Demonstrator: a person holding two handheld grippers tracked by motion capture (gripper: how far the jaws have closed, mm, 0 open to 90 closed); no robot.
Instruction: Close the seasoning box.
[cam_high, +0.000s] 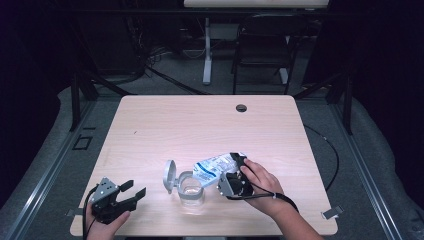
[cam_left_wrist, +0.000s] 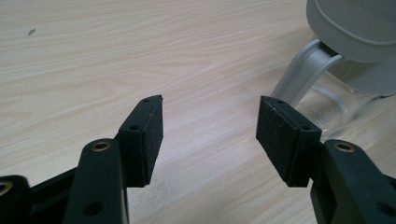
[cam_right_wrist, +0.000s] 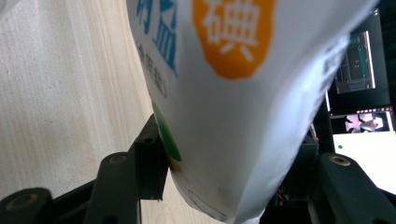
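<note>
Item 1: my left gripper (cam_high: 131, 192), near left corner of the table (cam_high: 150, 120), jaws spread and empty, pads (cam_left_wrist: 148, 140) hovering over bare wood.

Item 2: my right gripper (cam_high: 239, 172), near right of centre, clamped wide on the white printed bag (cam_high: 214, 166); both pads press its sides in the right gripper view (cam_right_wrist: 233, 116).

Item 3: the bag, long axis running left from my right jaws, tilted with its far end above the clear jar (cam_high: 191, 190).

Item 4: the jar, upright, grey flip lid (cam_high: 169, 176) hinged open leftward, between my two grippers. The right hand is nearer; pouring depends on the bag's mouth staying over the jar's opening.
</note>
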